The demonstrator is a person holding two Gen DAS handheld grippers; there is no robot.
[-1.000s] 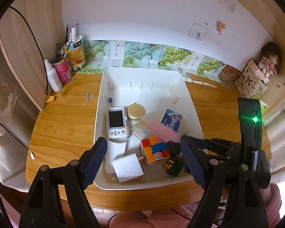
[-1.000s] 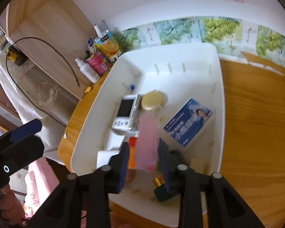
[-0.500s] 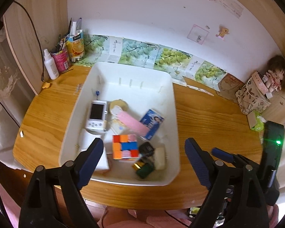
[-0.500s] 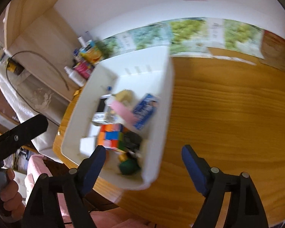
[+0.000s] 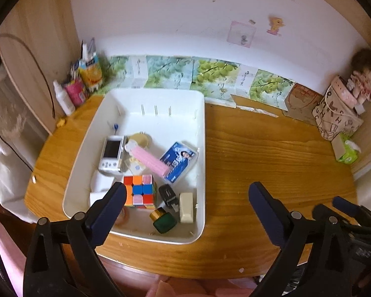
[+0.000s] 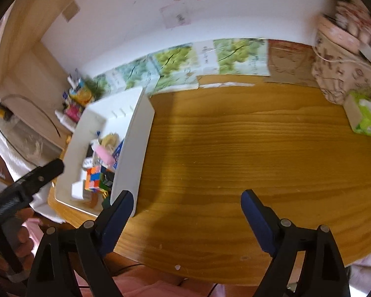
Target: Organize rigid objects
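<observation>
A white bin [image 5: 202, 148] [image 6: 133, 148] on the wooden table holds several rigid things: a pink bar [image 5: 149, 159] [image 6: 104, 154], a colour cube [image 5: 139, 190] [image 6: 94, 179], a white handheld device [image 5: 111, 153], a blue card pack [image 5: 178, 160], a green-gold bottle [image 5: 163, 220] and a black clip [image 5: 168, 195]. My left gripper [image 5: 185, 208] hovers over the bin's near right corner, its jaws still opening and empty. My right gripper [image 6: 185, 209] is over bare table right of the bin, jaws opening, nothing between them.
Bottles and a juice carton [image 5: 86, 76] stand at the back left. A patterned bag with a doll [image 5: 338, 113] [image 6: 343, 69] and a green tissue pack [image 5: 347, 151] [image 6: 366, 116] sit at the right. Bare wooden table [image 6: 235, 143] spreads right of the bin. The table's front edge is just below both grippers.
My right gripper let go of the pink bar, which now lies in the bin, and moved right over bare table with its jaws spread wide. My left gripper also shifted right and widened.
</observation>
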